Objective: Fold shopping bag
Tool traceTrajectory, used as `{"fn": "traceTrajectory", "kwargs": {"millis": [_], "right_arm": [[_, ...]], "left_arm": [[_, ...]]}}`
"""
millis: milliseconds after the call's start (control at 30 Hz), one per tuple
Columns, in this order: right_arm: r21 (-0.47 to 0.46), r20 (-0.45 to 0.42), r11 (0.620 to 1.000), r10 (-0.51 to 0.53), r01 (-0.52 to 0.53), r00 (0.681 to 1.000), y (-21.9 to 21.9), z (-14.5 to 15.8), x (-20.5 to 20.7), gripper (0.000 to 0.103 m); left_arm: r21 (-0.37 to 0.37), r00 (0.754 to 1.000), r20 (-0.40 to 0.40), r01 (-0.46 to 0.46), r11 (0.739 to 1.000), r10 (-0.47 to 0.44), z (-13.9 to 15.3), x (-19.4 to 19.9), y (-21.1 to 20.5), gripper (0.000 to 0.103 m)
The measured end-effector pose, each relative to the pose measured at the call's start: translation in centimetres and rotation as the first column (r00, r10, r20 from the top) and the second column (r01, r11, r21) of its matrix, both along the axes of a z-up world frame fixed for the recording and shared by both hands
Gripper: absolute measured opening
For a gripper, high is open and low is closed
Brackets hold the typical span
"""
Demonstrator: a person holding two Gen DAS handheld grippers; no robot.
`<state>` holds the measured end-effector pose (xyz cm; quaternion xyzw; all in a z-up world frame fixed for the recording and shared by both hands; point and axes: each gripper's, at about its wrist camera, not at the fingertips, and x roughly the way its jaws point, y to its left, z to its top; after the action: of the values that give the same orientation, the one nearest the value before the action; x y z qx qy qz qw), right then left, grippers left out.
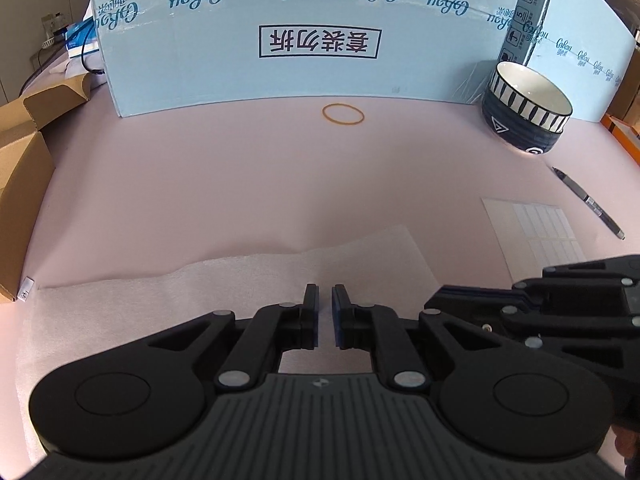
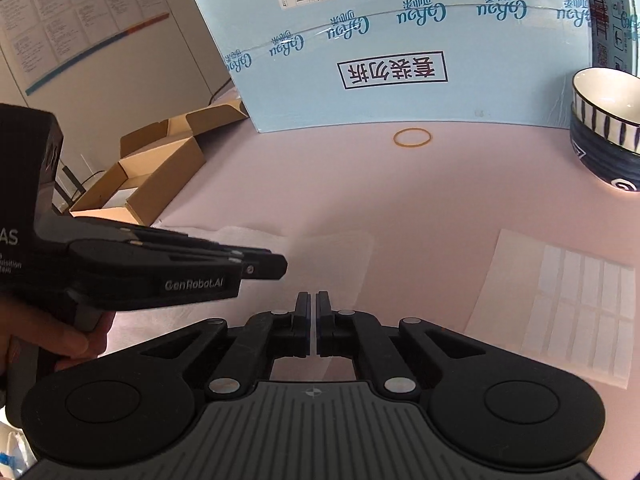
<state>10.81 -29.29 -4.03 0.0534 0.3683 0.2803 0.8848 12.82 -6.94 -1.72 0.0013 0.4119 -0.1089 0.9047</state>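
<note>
The shopping bag [image 1: 240, 276] is a thin, translucent white sheet lying flat on the pink table, with a wavy far edge. It also shows in the right wrist view [image 2: 332, 256], faint against the table. My left gripper [image 1: 325, 296] sits low over the bag's middle, its jaws nearly closed with a narrow gap and nothing visibly between them. My right gripper [image 2: 312, 304] is beside it at the bag's right end, its jaws almost touching, empty as far as I can see. Each gripper shows in the other's view.
A large light-blue box [image 1: 312, 40] stands along the back. A rubber band [image 1: 343, 114] lies in front of it. A striped bowl [image 1: 528, 108] stands at the back right. A pen [image 1: 588, 202] and a label sheet [image 1: 532, 232] lie at the right. Open cardboard boxes [image 2: 148, 176] stand at the left.
</note>
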Motion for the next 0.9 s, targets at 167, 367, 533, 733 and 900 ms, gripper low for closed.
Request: {"fn": "traceTrajectory", "kwargs": {"millis": [167,367,533,733,900], "right_arm": [[-0.045,-0.011,0.996,-0.082,0.081,0.997,0.0,0.4,-5.0,0.001],[-0.118,0.049,0.988,-0.091,0.096,0.995,2.9,0.3,-6.3,0.001],[-0.183,0.076,0.977,-0.093,0.105,0.993,4.6,-0.9,-6.5,0.001],[-0.241,0.072,0.963,-0.109,0.124,0.991,5.1,-2.1,-8.0,0.001],[-0.225,0.042,0.966,-0.124,0.131,0.991,4.7,-2.1,-10.2,0.001]], "left_arm": [[-0.005,0.974,0.073,0.214,0.977,-0.213,1.8,-1.0,-1.4,0.008],[0.014,0.951,0.069,0.301,0.954,-0.301,-0.3,-0.1,-3.3,0.006],[0.049,0.941,0.054,0.331,0.942,-0.333,-1.3,0.2,-4.3,0.006],[0.066,0.943,0.050,0.325,0.943,-0.329,-1.8,0.5,-4.5,0.006],[0.071,0.943,0.042,0.328,0.942,-0.332,-1.9,0.6,-4.5,0.006]]}}
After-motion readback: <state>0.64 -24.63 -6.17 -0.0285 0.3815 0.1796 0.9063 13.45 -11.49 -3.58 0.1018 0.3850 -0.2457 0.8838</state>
